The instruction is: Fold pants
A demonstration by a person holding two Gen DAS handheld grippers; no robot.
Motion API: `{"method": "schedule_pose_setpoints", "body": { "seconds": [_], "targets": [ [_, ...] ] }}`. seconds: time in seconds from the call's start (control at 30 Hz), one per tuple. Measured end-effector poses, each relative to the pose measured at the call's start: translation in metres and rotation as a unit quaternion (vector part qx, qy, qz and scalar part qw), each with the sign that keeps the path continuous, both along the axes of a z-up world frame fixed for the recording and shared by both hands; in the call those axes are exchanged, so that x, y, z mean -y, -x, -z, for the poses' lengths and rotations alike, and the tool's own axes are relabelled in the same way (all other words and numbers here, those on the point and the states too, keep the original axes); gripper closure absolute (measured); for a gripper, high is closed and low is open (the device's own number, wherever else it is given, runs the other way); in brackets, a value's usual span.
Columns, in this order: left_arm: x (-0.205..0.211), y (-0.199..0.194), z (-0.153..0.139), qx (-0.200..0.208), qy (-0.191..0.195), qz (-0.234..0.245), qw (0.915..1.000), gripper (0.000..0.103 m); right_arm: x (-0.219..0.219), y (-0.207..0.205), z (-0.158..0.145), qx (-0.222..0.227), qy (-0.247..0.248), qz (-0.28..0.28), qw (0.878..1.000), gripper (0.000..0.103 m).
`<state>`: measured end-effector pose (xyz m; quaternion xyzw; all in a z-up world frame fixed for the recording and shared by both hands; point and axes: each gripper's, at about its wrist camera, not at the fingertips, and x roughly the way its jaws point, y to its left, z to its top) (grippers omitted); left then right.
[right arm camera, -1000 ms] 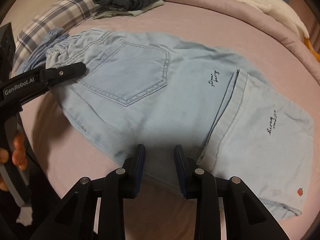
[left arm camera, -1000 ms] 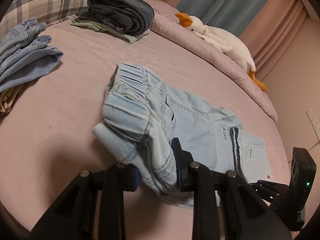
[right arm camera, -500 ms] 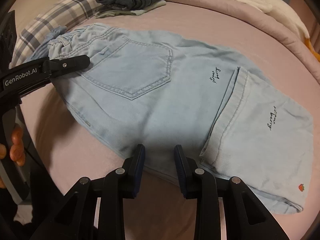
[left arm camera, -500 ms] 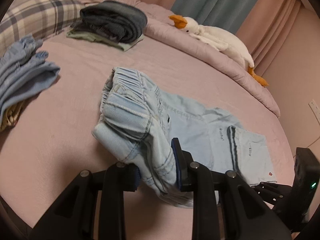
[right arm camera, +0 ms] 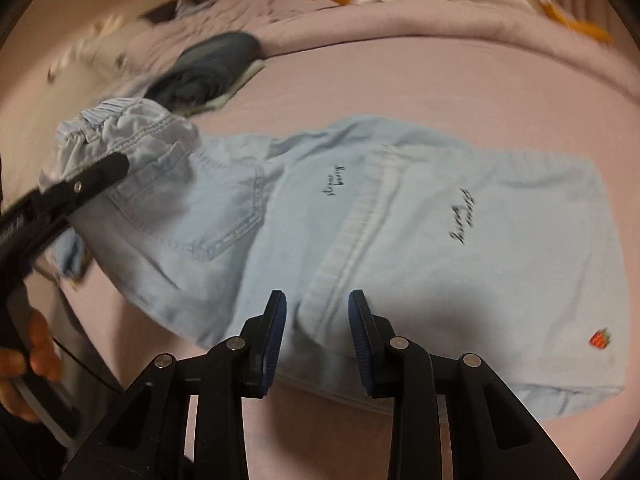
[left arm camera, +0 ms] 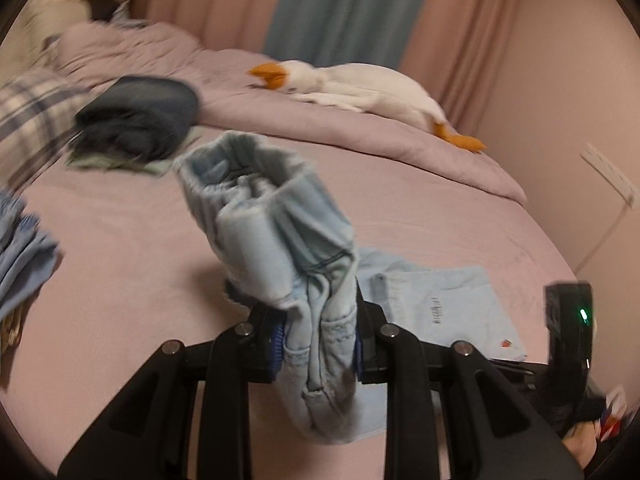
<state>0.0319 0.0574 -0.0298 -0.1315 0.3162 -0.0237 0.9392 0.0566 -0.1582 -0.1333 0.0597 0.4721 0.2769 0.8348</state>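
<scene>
Light blue denim pants (right arm camera: 360, 208) lie on the pink bed, legs folded over at the right. My left gripper (left arm camera: 318, 334) is shut on the pants' waistband end (left arm camera: 276, 220) and holds it lifted above the bed; it also shows in the right wrist view (right arm camera: 96, 172) at the left. My right gripper (right arm camera: 316, 320) is open, its fingers standing on either side of the pants' near edge by the folded leg cuff, not closed on the cloth.
A folded dark jeans stack (left arm camera: 140, 120) sits at the back left. A white goose plush (left arm camera: 360, 88) lies on the rolled quilt. More blue denim (left arm camera: 20, 264) lies at the left. A plaid pillow (left arm camera: 28, 112) is far left.
My left gripper has lifted the waistband end up off the bed and swung it toward the legs. My right gripper has moved slightly right along the near edge, still open.
</scene>
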Motion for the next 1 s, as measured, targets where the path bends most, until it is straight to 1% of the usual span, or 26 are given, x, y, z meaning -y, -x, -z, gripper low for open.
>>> {"method": "schedule_pose_setpoints", "body": {
  "seconds": [0.07,0.1,0.13,0.17,0.2,0.23,0.27,0.3,0.37,0.4,0.47,0.53,0.6,0.67,0.7,0.73,0.77,0.83,0.9,0.93,0.97,1.0],
  "targets": [
    [0.019,-0.006,-0.003,0.005,-0.013,0.027,0.9995,0.078,0.015,-0.005,0.003,-0.021,-0.046,0.019,0.999,0.069],
    [0.027,-0.007,-0.004,0.008,-0.018,0.038,0.9991,0.078,0.028,-0.009,0.004,-0.034,-0.078,0.035,0.996,0.062],
    [0.037,-0.01,-0.004,0.01,-0.025,0.051,0.9984,0.078,0.034,-0.01,0.005,-0.042,-0.104,0.049,0.992,0.052],
    [0.048,-0.012,-0.004,0.012,-0.034,0.066,0.9972,0.078,0.047,-0.012,0.007,-0.053,-0.139,0.064,0.987,0.048],
    [0.056,-0.013,-0.002,0.011,-0.041,0.077,0.9961,0.078,0.06,-0.014,0.011,-0.066,-0.185,0.077,0.977,0.044],
    [0.066,-0.015,0.001,0.01,-0.049,0.091,0.9946,0.078,0.069,-0.017,0.014,-0.079,-0.23,0.087,0.966,0.043],
    [0.076,-0.017,0.005,0.006,-0.057,0.105,0.9928,0.078,0.08,-0.019,0.019,-0.094,-0.274,0.096,0.952,0.043],
    [0.087,-0.018,0.01,0.002,-0.067,0.119,0.9907,0.078,0.092,-0.02,0.025,-0.109,-0.326,0.106,0.933,0.041],
    [0.103,-0.02,0.023,-0.011,-0.087,0.143,0.9857,0.077,0.101,-0.023,0.036,-0.132,-0.391,0.118,0.903,0.037],
    [0.11,-0.022,0.03,-0.017,-0.098,0.152,0.9833,0.074,0.101,-0.024,0.04,-0.14,-0.409,0.122,0.893,0.035],
    [0.118,-0.021,0.041,-0.023,-0.113,0.165,0.9795,0.072,0.105,-0.027,0.048,-0.156,-0.437,0.133,0.876,0.035],
    [0.121,-0.021,0.049,-0.044,-0.115,0.182,0.9757,0.046,0.108,-0.025,0.057,-0.168,-0.457,0.146,0.861,0.035],
    [0.119,-0.018,0.054,-0.051,-0.115,0.191,0.9735,0.045,0.11,-0.023,0.063,-0.174,-0.484,0.15,0.844,0.035],
    [0.115,-0.013,0.054,-0.046,-0.119,0.191,0.9732,0.045,0.118,-0.022,0.065,-0.182,-0.492,0.159,0.836,0.035],
    [0.113,-0.01,0.053,-0.045,-0.114,0.192,0.9737,0.045,0.12,-0.022,0.065,-0.182,-0.491,0.16,0.837,0.035],
    [0.109,-0.006,0.051,-0.042,-0.105,0.191,0.9749,0.045,0.116,-0.022,0.063,-0.184,-0.482,0.157,0.842,0.035],
    [0.106,0.0,0.049,-0.039,-0.096,0.19,0.9763,0.045,0.112,-0.024,0.06,-0.185,-0.467,0.154,0.851,0.035],
    [0.093,0.009,0.044,-0.037,-0.073,0.181,0.98,0.043,0.104,-0.027,0.052,-0.185,-0.422,0.147,0.875,0.035],
    [0.082,0.016,0.042,-0.039,-0.046,0.169,0.9838,0.039,0.09,-0.029,0.043,-0.178,-0.36,0.136,0.906,0.035],
    [0.072,0.018,0.04,-0.042,-0.023,0.159,0.9861,0.036,0.085,-0.03,0.039,-0.172,-0.335,0.133,0.917,0.035],
    [0.062,0.021,0.04,-0.045,0.001,0.151,0.9876,0.035,0.076,-0.029,0.035,-0.164,-0.296,0.129,0.932,0.036],
    [0.053,0.022,0.041,-0.05,0.02,0.139,0.9888,0.033,0.07,-0.03,0.033,-0.157,-0.268,0.127,0.942,0.04]
  ]
}}
